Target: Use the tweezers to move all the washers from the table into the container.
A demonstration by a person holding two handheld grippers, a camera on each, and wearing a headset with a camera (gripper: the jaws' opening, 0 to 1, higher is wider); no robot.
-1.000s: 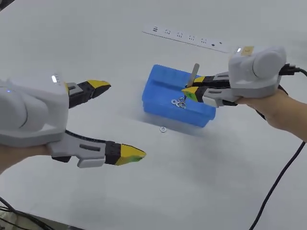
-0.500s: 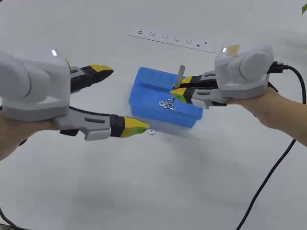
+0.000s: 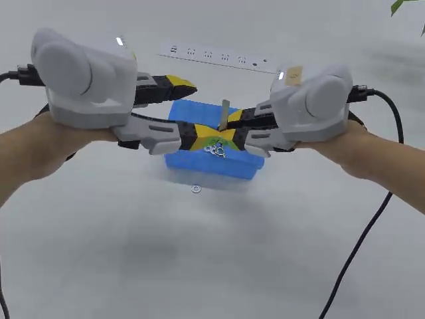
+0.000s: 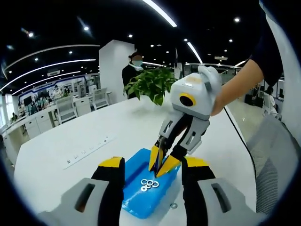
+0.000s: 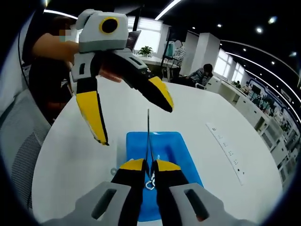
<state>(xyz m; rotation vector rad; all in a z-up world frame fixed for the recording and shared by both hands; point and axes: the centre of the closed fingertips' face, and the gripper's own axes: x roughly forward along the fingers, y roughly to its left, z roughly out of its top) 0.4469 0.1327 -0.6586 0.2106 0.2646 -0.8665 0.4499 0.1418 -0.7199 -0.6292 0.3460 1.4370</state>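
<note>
A blue container (image 3: 207,161) sits mid-table with several washers (image 3: 215,151) lying in it. One washer (image 3: 196,189) lies on the table just in front of it. My right gripper (image 3: 232,135) is shut on the metal tweezers (image 3: 224,113), which stand over the container; whether they hold a washer I cannot tell. My left gripper (image 3: 189,108) hangs open at the container's left side, close to the right one, with nothing between its jaws. In the left gripper view the container (image 4: 136,200) and washers (image 4: 148,183) show below the right gripper (image 4: 162,168). The right gripper view has the tweezers (image 5: 148,136) over the container (image 5: 176,153).
A white power strip (image 3: 216,57) lies at the back of the white table. The right gripper's black cable (image 3: 372,219) trails off to the right front. In the right gripper view, people and desks stand far behind the table.
My left gripper has swung right and up, from the table's left side to the container beside the right gripper. The right gripper has stayed over the container with the tweezers.
</note>
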